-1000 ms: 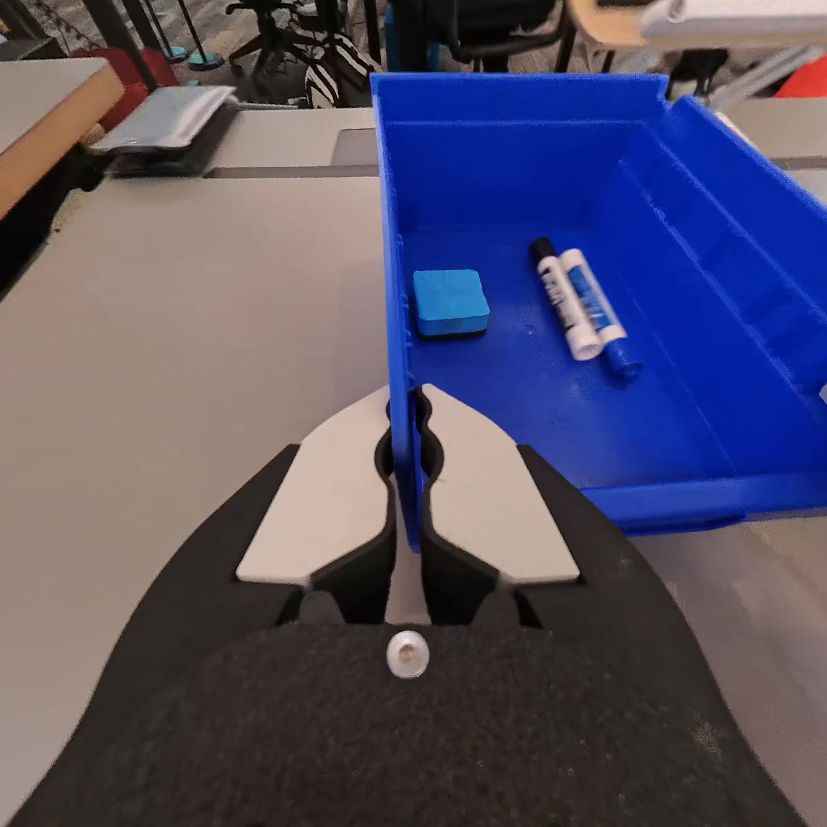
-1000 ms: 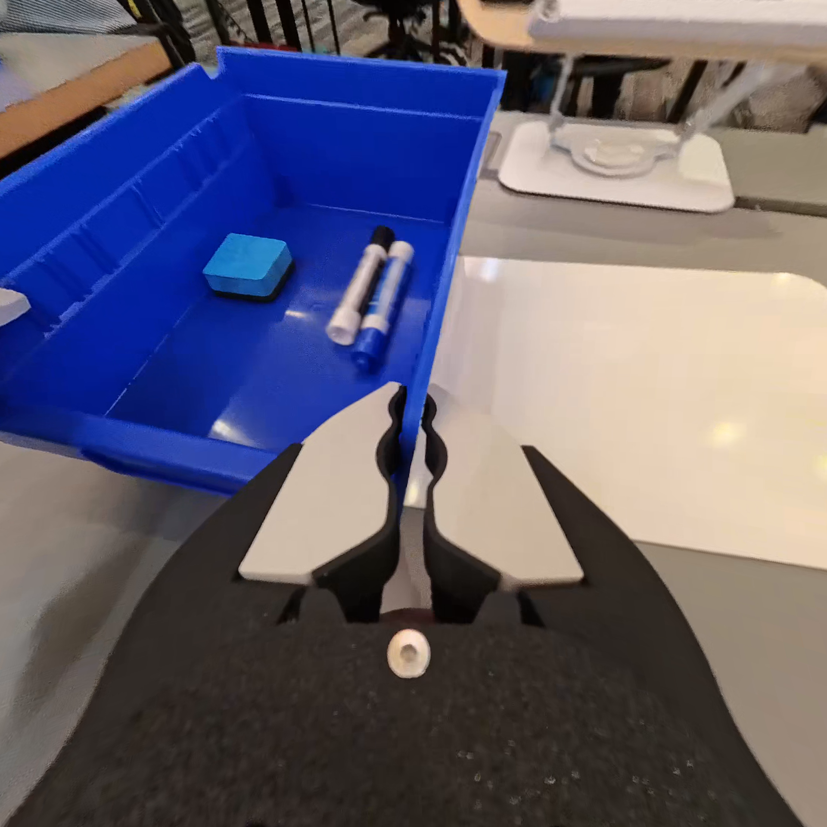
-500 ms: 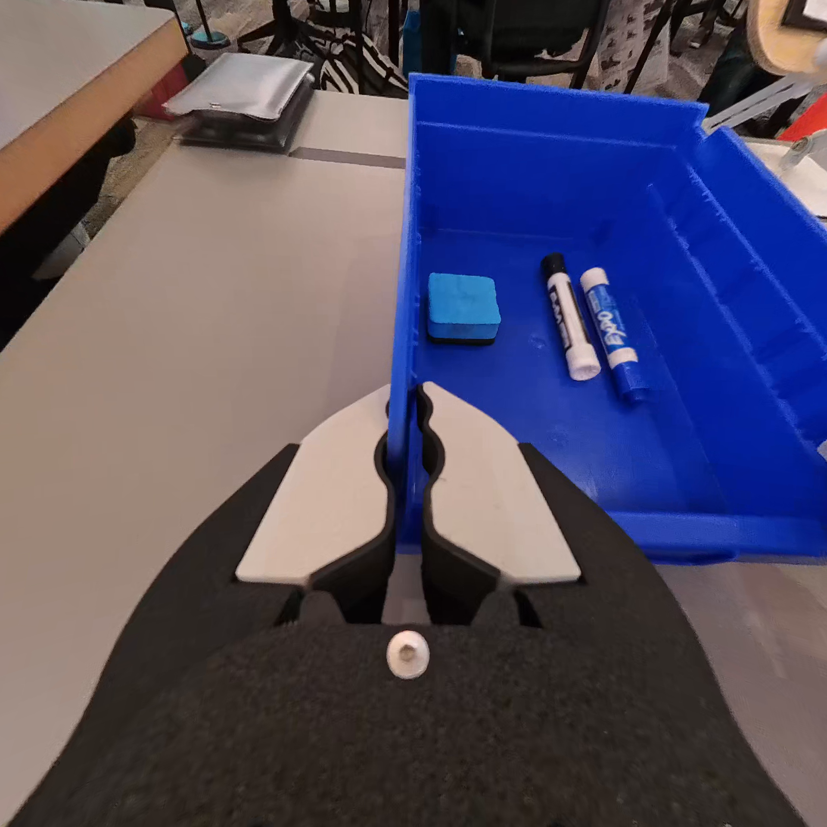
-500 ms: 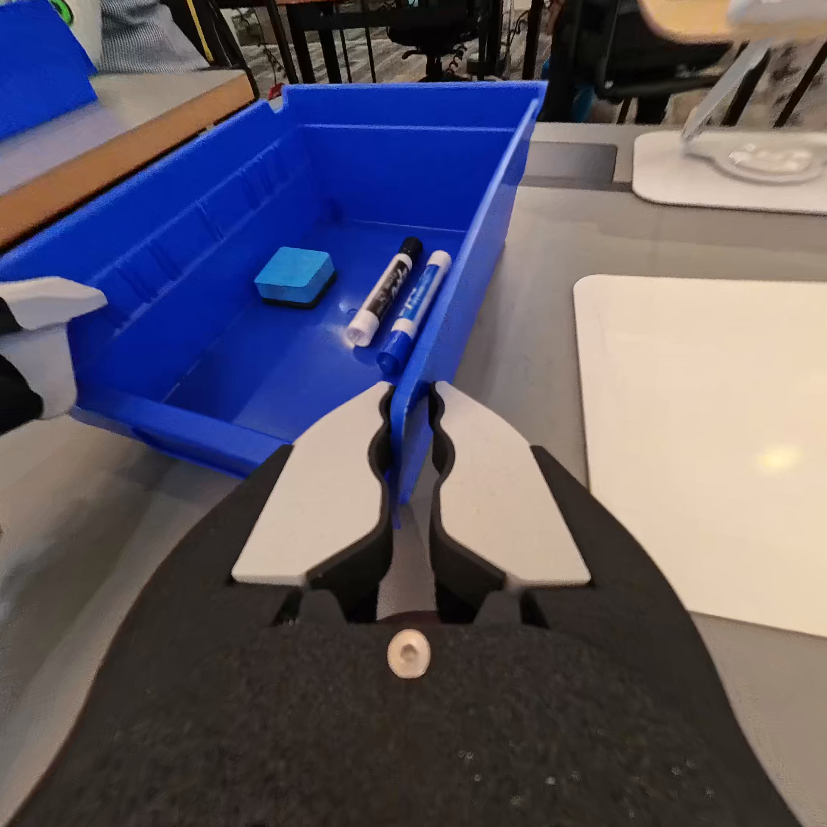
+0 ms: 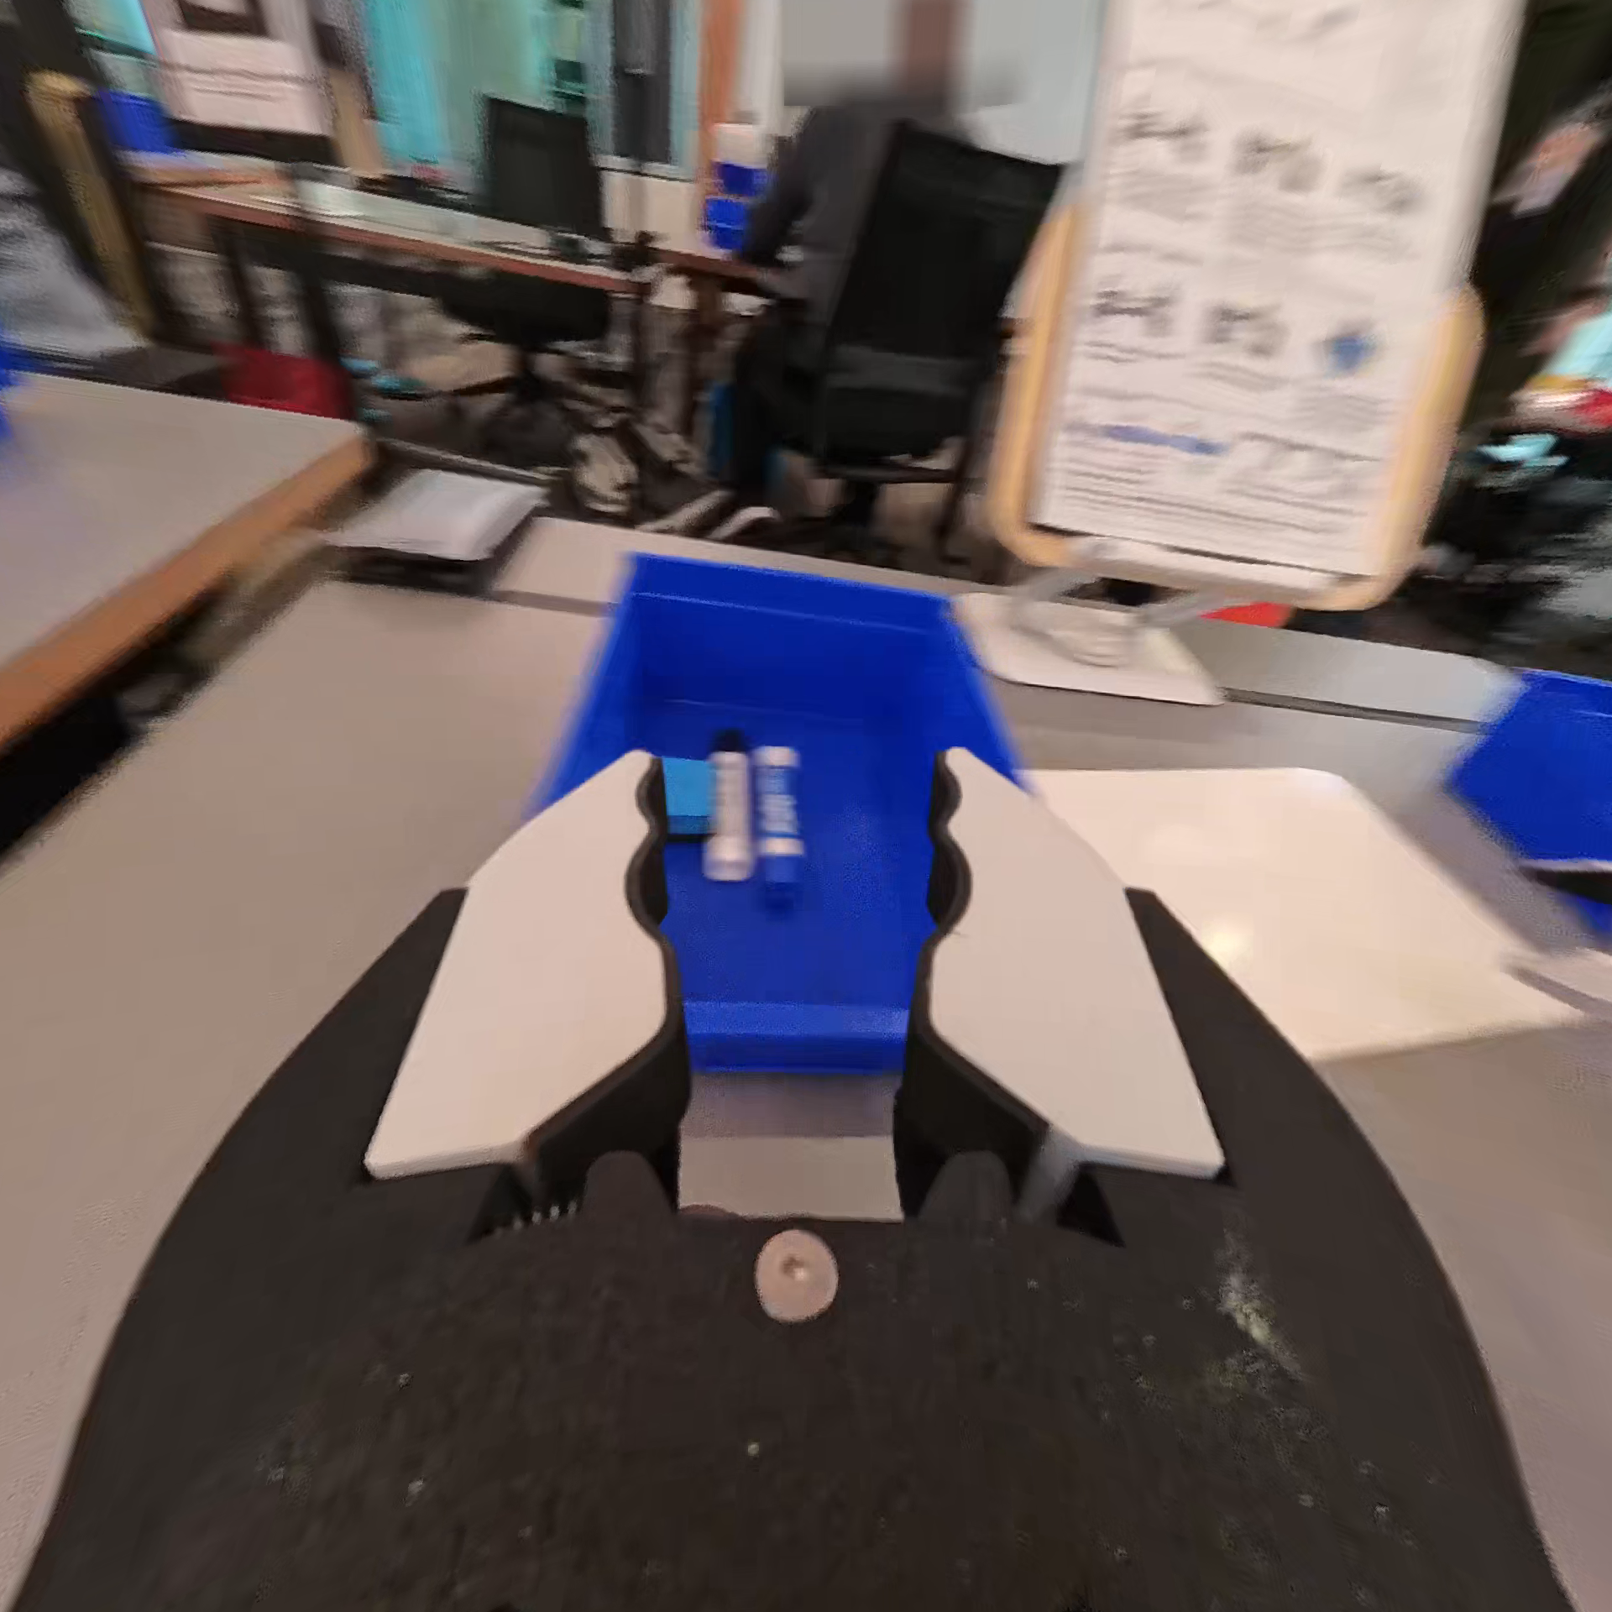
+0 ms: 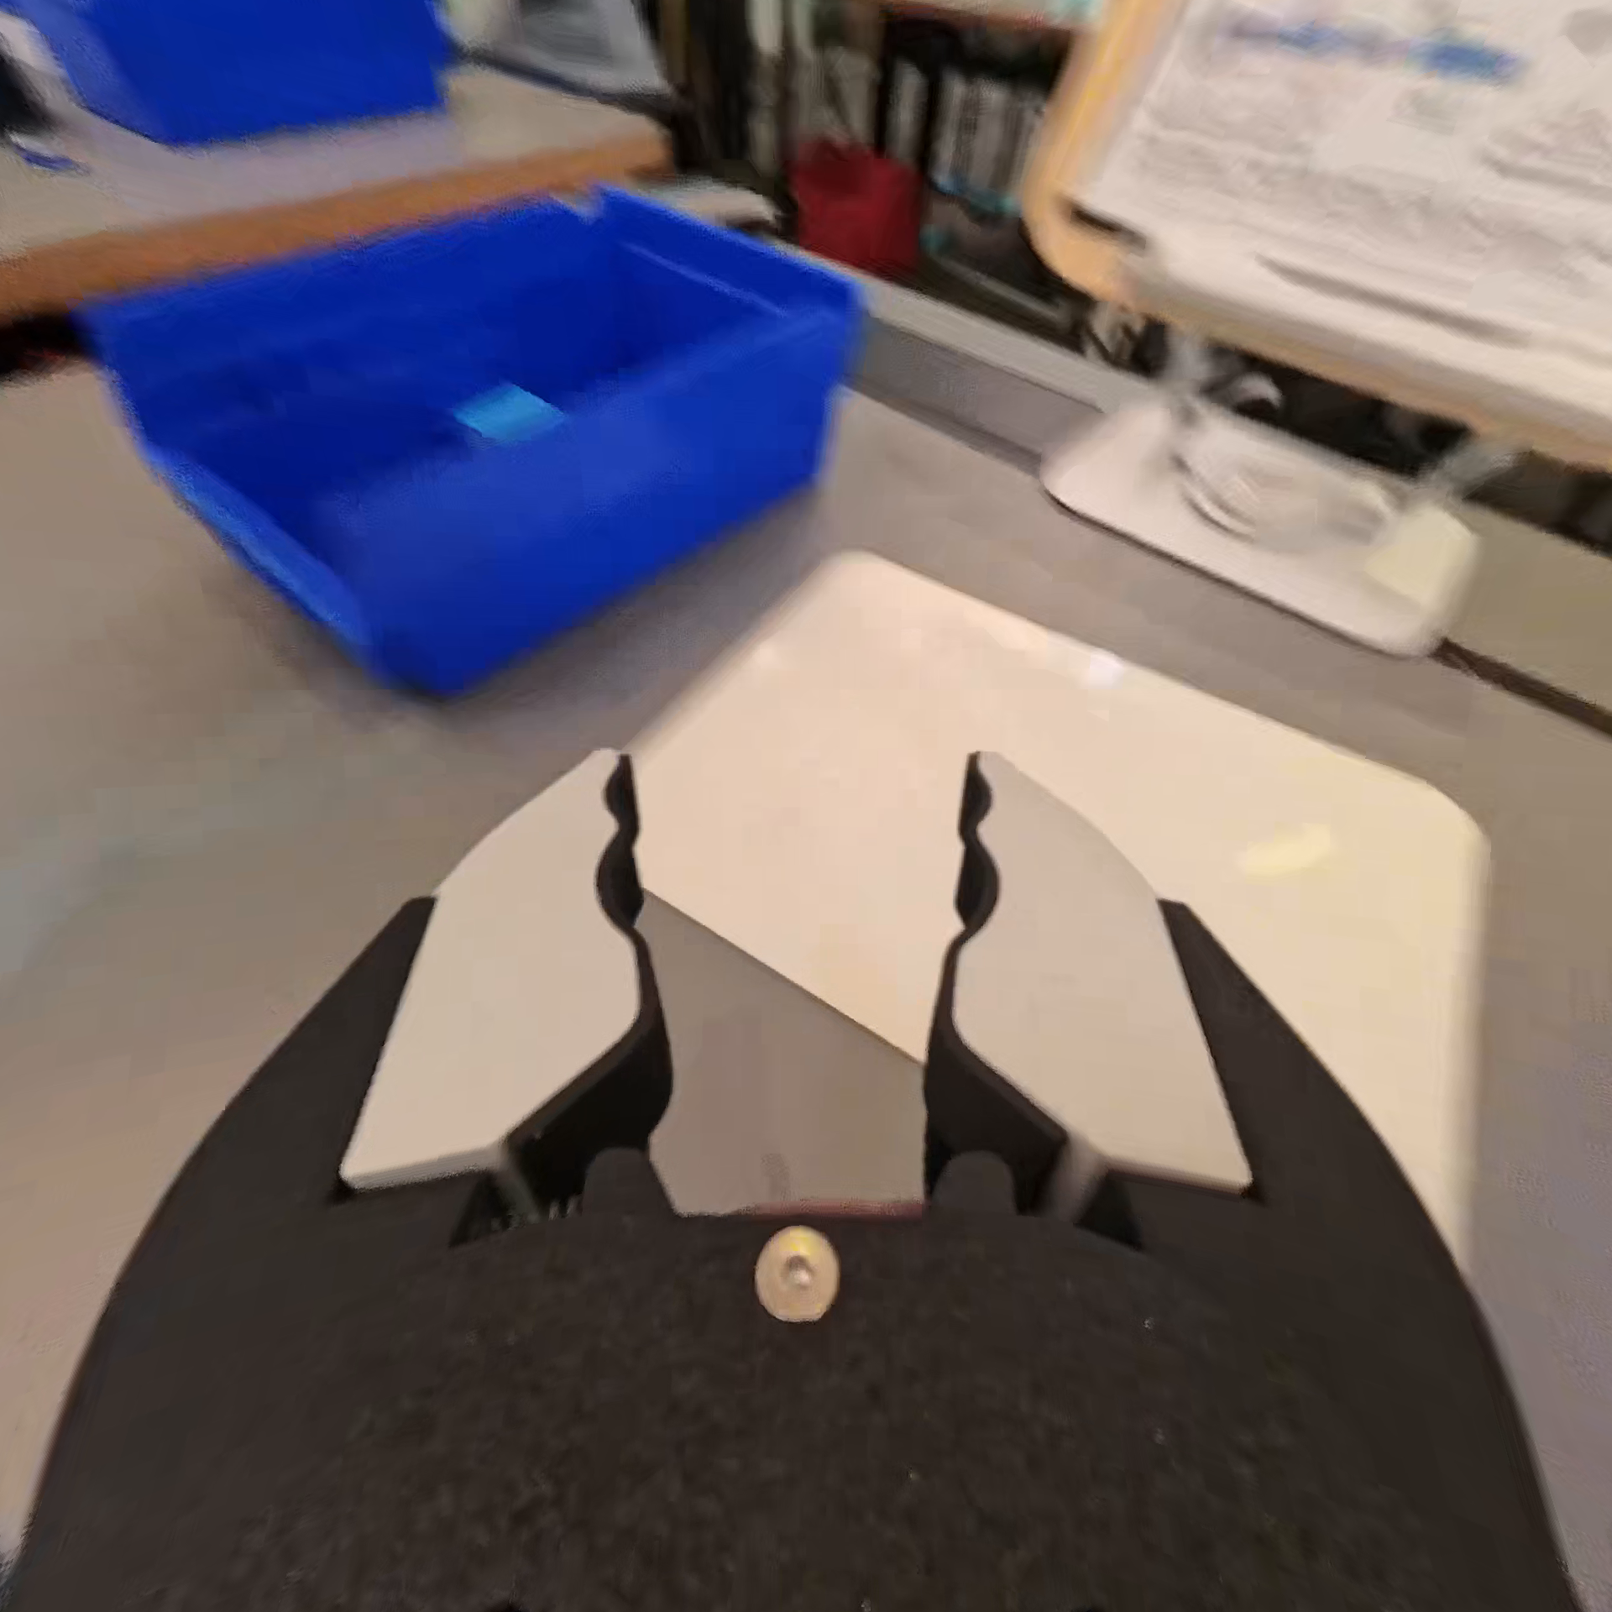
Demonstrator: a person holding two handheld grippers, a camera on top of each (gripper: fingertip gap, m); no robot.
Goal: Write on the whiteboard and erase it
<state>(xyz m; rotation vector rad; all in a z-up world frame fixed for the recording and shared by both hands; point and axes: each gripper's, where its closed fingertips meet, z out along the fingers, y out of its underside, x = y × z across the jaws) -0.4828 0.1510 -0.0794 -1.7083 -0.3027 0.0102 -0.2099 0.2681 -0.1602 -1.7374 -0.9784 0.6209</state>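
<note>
A blue bin (image 5: 785, 1021) stands on the grey table and shows in the right wrist view (image 6: 558, 558) too. In it lie a blue eraser (image 5: 685, 798), a black-capped marker (image 5: 728, 816) and a blue marker (image 5: 779, 824). The eraser also shows in the right wrist view (image 6: 506, 419). A blank white whiteboard (image 6: 1090, 811) lies flat to the right of the bin; it also shows in the left wrist view (image 5: 1239, 898). My left gripper (image 5: 794, 768) is open and empty, back from the bin's near wall. My right gripper (image 6: 798, 768) is open and empty above the whiteboard's near corner.
A tilted stand with a printed sheet (image 5: 1221, 288) on a white base (image 6: 1256, 523) stands behind the whiteboard. Another blue bin (image 5: 1544, 785) is at the right edge. A second table (image 5: 131, 488) is at the left. A seated person (image 5: 837, 244) and office chairs are behind. Both views are motion-blurred.
Both grippers were shut on the bin's side walls; both have let go, opened and pulled back. The bin now rests on the table left of the whiteboard.
</note>
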